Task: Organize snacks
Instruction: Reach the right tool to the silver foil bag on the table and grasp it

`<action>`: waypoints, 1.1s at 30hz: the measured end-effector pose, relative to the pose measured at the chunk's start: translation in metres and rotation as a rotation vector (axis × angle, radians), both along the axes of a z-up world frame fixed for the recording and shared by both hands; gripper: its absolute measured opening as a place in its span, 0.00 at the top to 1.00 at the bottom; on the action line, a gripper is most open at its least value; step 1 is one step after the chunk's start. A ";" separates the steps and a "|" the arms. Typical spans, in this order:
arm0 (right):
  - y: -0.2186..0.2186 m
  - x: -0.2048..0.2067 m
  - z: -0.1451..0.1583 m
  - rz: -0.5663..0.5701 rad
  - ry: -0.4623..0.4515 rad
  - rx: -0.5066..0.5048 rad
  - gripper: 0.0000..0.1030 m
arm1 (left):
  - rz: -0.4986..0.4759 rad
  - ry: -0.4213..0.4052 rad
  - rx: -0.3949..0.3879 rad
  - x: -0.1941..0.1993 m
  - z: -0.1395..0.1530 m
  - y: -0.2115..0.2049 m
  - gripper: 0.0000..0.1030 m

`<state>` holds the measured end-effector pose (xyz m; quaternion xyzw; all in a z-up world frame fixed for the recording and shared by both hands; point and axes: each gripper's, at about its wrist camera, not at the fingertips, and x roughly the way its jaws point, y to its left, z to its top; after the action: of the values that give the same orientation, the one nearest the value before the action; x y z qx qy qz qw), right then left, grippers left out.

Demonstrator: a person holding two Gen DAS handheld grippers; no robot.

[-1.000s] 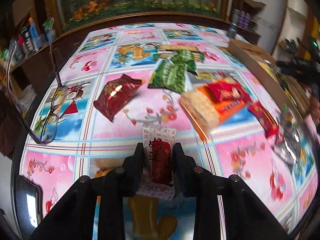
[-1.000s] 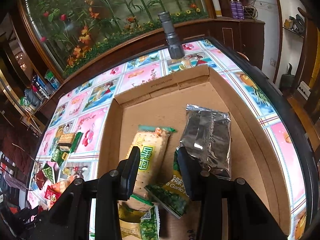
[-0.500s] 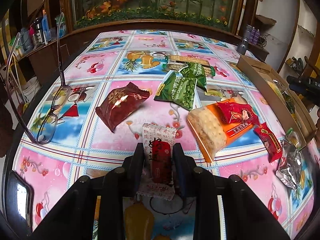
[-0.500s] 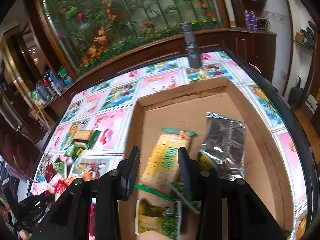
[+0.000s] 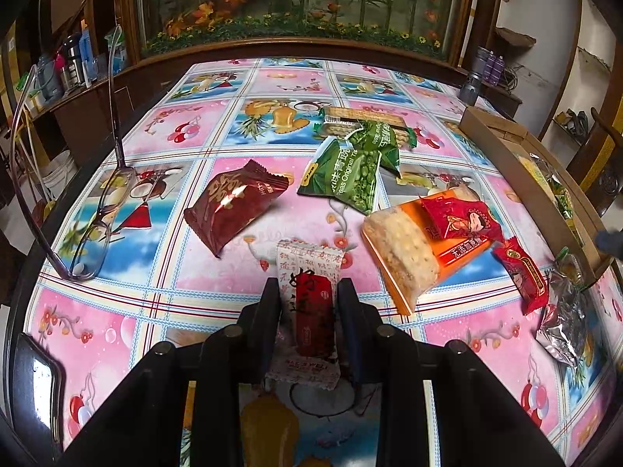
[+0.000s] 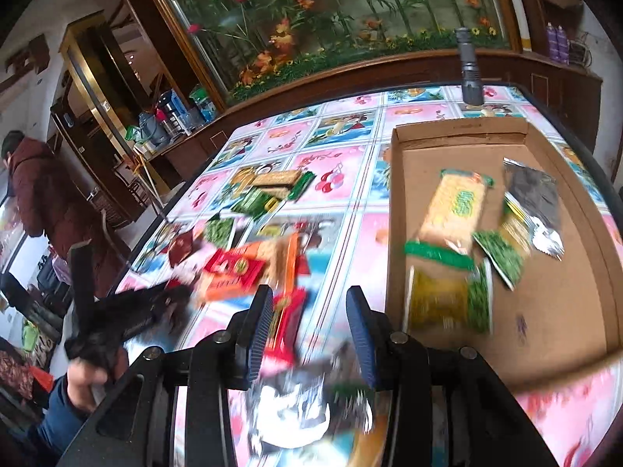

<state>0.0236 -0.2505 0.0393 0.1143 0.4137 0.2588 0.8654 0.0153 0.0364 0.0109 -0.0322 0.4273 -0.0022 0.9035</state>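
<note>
Step in hand: the left gripper (image 5: pixel 307 303) has its fingers (image 5: pixel 268 311) closed on the white-and-red snack packet (image 5: pixel 311 307); by my reading the packet is due to go into the cardboard box (image 6: pixel 459 132).
Doing it well: lift the packet straight off the tabletop (image 5: pixel 155 233) before swinging it toward 3 o'clock, so that it passes over the orange cracker pack (image 5: pixel 405 257) and the red sachets on it without dragging them. Let go only once it is over the box wall, and low, since the wrapper is light and may flutter.
Left fingers: pressed against both long sides of the packet, which fills the gap between them.
Right fingers: the right gripper (image 6: pixel 311 330) stands apart, nothing between the blue pads (image 6: pixel 259 330); it hangs over the tabletop just beside the box, at about 9 o'clock of it, above a blurred silver packet (image 6: pixel 307 401).
The packet: a small flat pillow wrapper, white with red printed characters and a dark red panel down its middle, crimped at both ends; the near end sticks out behind the fingers.
Where it is: at 6 o'clock in the left wrist view, on or barely above the tabletop; I cannot tell which.
Other snacks: a dark red bag (image 5: pixel 233 206) at 10 o'clock of the packet, a green pea bag (image 5: pixel 346 175) at 12 to 1 o'clock.
Box contents: a long cracker pack (image 6: pixel 455 206), green bags and a dark foil bag (image 6: pixel 533 194).
Hazard: spectacles (image 5: pixel 93 229) lie at 9 o'clock, well apart.
</note>
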 end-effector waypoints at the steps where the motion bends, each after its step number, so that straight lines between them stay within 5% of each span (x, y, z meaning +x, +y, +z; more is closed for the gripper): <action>1: -0.005 -0.008 0.000 -0.010 0.010 0.022 0.59 | 0.000 0.000 0.002 0.000 0.000 0.000 0.72; 11: -0.001 -0.039 -0.021 -0.032 0.173 0.016 0.58 | -0.002 0.000 0.001 -0.001 0.000 -0.001 0.72; 13: 0.008 -0.037 -0.028 -0.023 0.187 0.001 0.41 | -0.002 0.000 0.000 -0.002 0.000 -0.002 0.72; 18: 0.056 -0.031 -0.029 0.037 0.092 -0.201 0.34 | -0.001 0.000 0.000 -0.001 0.000 -0.001 0.72; 24: 0.109 -0.017 -0.036 0.276 0.012 -0.443 0.25 | 0.006 -0.001 -0.010 -0.002 -0.001 -0.002 0.72; 33: 0.096 -0.017 -0.043 0.295 0.035 -0.359 0.32 | 0.004 -0.001 -0.003 -0.001 -0.001 -0.001 0.72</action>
<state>0.0062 -0.1543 -0.0032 -0.0988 0.4803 0.3028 0.8172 0.0142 0.0352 0.0099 -0.0345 0.4268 -0.0012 0.9037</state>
